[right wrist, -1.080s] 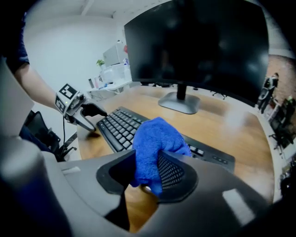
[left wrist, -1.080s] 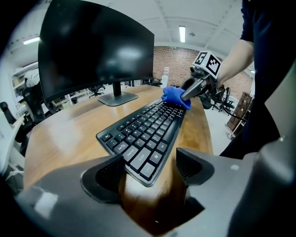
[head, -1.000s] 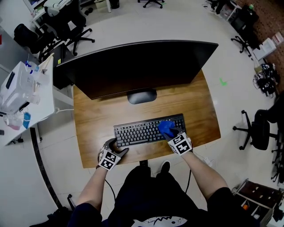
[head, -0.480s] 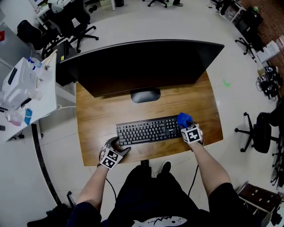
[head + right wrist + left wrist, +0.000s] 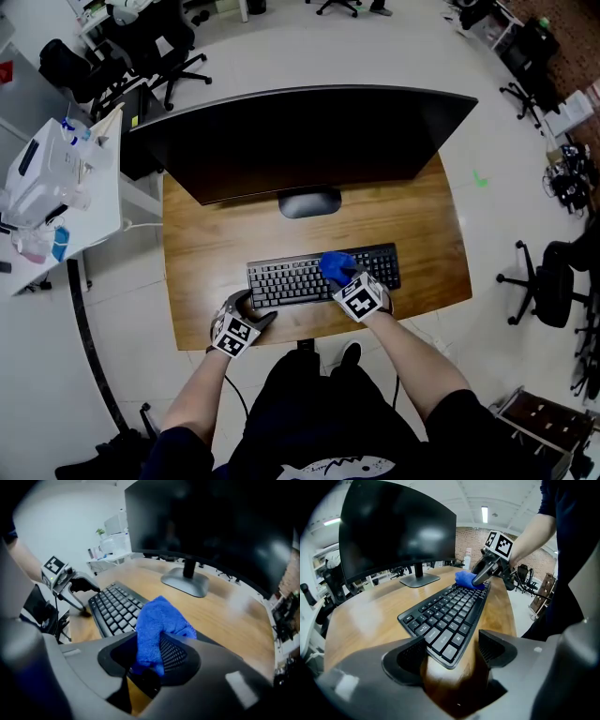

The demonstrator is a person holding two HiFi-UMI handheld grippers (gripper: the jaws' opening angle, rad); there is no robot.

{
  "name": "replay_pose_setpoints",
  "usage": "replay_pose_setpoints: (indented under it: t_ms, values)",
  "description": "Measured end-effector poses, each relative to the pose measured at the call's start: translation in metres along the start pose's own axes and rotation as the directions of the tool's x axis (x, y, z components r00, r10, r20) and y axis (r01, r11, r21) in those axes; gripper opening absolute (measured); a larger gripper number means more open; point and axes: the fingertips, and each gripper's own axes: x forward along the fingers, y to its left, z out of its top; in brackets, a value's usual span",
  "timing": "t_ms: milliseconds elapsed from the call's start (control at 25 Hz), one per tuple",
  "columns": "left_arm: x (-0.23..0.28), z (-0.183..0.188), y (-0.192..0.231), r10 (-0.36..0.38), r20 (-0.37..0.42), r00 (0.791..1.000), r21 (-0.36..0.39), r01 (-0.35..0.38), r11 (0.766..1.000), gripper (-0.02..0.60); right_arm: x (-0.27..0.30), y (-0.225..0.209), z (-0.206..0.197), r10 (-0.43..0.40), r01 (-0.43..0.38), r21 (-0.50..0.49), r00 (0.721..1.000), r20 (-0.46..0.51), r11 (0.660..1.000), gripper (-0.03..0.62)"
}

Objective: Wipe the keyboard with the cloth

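A black keyboard [image 5: 300, 279] lies on the wooden desk [image 5: 211, 242] in front of the monitor. My right gripper [image 5: 343, 277] is shut on a bunched blue cloth [image 5: 336, 265] and presses it on the keys a little right of the keyboard's middle. In the right gripper view the cloth [image 5: 157, 625] sticks up between the jaws over the keyboard [image 5: 115, 609]. My left gripper [image 5: 247, 316] rests at the keyboard's near left corner. In the left gripper view that corner [image 5: 447, 648] sits between its spread jaws, with a gap on the right side.
A wide dark monitor [image 5: 300, 141] on a round stand [image 5: 307, 202] fills the desk's far half. The desk's front edge runs just below the keyboard. Office chairs [image 5: 155, 47] and a white side table [image 5: 56, 187] stand on the pale floor around.
The right gripper carried the cloth out to the keyboard's right end, then swept it back left to the middle. The left gripper stayed at the left corner.
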Motion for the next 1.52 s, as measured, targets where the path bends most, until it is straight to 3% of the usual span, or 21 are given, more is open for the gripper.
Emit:
replay_pose_setpoints:
  t_ms: [80, 200, 360, 560, 800, 1000, 1240, 1520]
  values:
    - [0.0, 0.0, 0.0, 0.0, 0.004, 1.0, 0.0, 0.0, 1.0, 0.354, 0.004, 0.019, 0.005, 0.051, -0.051, -0.048, 0.999, -0.002, 0.998, 0.137]
    - [0.0, 0.001, 0.0, -0.002, 0.007, 1.0, 0.002, 0.002, 1.0, 0.354, -0.002, 0.019, 0.008, 0.083, -0.082, -0.04, 0.996, 0.028, 0.996, 0.138]
    - [0.001, 0.0, -0.001, -0.008, 0.012, 1.0, 0.009, 0.007, 1.0, 0.354, -0.027, -0.044, -0.004, -0.035, 0.032, 0.059, 0.998, 0.058, 0.998, 0.138]
    - [-0.003, -0.001, 0.002, 0.004, 0.01, 1.0, 0.013, -0.004, 1.0, 0.354, -0.057, -0.136, -0.04, -0.184, 0.189, 0.078, 0.981, -0.064, 0.979, 0.14]
    - [-0.001, 0.001, 0.0, -0.002, 0.021, 1.0, 0.013, 0.002, 1.0, 0.354, -0.055, -0.181, -0.066, -0.195, 0.225, 0.228, 0.97, -0.145, 0.947, 0.14]
    - [-0.002, 0.001, 0.001, 0.006, 0.023, 1.0, 0.01, -0.006, 1.0, 0.354, -0.032, -0.155, -0.041, -0.123, 0.15, 0.235, 0.985, -0.123, 0.961, 0.138]
    - [-0.002, 0.001, 0.001, 0.016, 0.027, 0.999, -0.005, -0.016, 1.0, 0.354, 0.003, -0.091, 0.009, -0.026, 0.036, 0.104, 0.995, -0.094, 0.994, 0.138]
    - [-0.001, 0.002, 0.0, 0.02, 0.026, 0.999, 0.002, -0.02, 1.0, 0.354, 0.038, -0.015, 0.059, 0.072, -0.074, -0.039, 0.995, -0.065, 0.996, 0.138]
